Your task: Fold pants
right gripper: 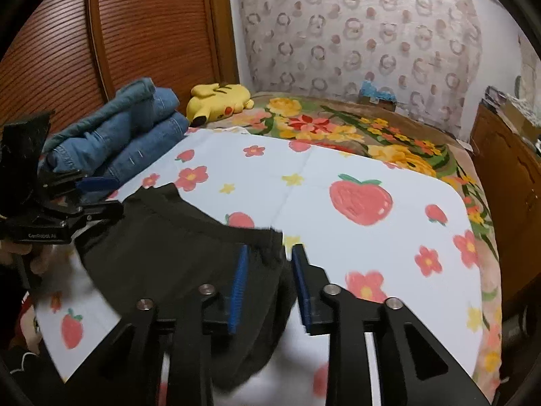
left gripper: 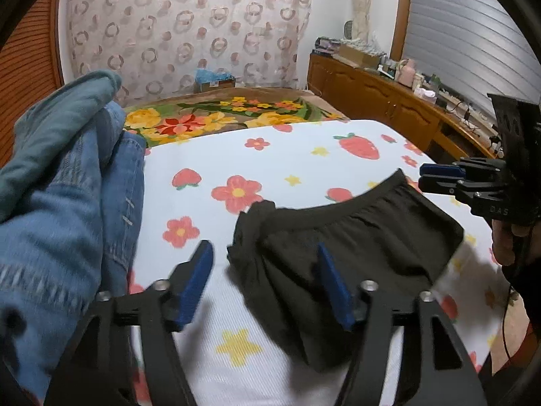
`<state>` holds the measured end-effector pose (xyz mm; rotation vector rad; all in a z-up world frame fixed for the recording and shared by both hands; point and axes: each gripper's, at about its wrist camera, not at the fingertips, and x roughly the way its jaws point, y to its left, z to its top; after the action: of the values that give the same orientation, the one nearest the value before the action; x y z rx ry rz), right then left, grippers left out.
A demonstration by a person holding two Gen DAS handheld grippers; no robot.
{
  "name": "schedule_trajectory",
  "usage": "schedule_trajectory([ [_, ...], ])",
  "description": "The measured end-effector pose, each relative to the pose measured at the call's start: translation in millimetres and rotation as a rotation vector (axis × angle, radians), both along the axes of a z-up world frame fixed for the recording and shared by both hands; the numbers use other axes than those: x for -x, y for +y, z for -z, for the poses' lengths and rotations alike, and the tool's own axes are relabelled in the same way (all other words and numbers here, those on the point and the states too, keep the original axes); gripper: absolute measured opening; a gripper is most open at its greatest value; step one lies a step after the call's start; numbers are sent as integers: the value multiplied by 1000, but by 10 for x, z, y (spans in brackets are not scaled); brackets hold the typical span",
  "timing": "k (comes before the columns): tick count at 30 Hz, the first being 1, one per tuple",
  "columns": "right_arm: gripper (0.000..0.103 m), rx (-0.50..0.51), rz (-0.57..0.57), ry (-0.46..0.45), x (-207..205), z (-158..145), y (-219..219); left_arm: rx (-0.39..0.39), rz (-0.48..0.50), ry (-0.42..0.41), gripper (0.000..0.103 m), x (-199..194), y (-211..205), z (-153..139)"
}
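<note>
Folding black pants [left gripper: 355, 237] on a strawberry-and-flower sheet [left gripper: 287, 155] spread over the bed, lying bunched at the near edge, waistband toward the far side. Hovering over them with the left gripper [left gripper: 262, 280], jaws spread wide, nothing pinched, right blue pad above the fabric. Sitting at the pants' right edge with the right gripper [right gripper: 270, 284], jaws narrow but apart, cloth between them, not clearly clamping. Stacking up on the far left: folded jeans [right gripper: 118, 142], plus a yellow plush [right gripper: 216, 101] behind them.
</note>
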<state>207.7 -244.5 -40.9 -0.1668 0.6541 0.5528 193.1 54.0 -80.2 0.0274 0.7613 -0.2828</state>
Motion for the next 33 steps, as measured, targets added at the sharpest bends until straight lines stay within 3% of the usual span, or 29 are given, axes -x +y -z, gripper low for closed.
schedule_trajectory([
  [12,37,-12,16,36,604,172,-194,21,12,7,72,506,-1,80],
  [16,37,4,18,57,656,260,-207,26,25,26,63,591,-26,140],
  [29,37,-19,3,64,729,310,-195,-14,54,51,54,633,-127,261],
  [33,37,7,-17,89,773,396,-184,-27,58,60,42,564,-160,295],
])
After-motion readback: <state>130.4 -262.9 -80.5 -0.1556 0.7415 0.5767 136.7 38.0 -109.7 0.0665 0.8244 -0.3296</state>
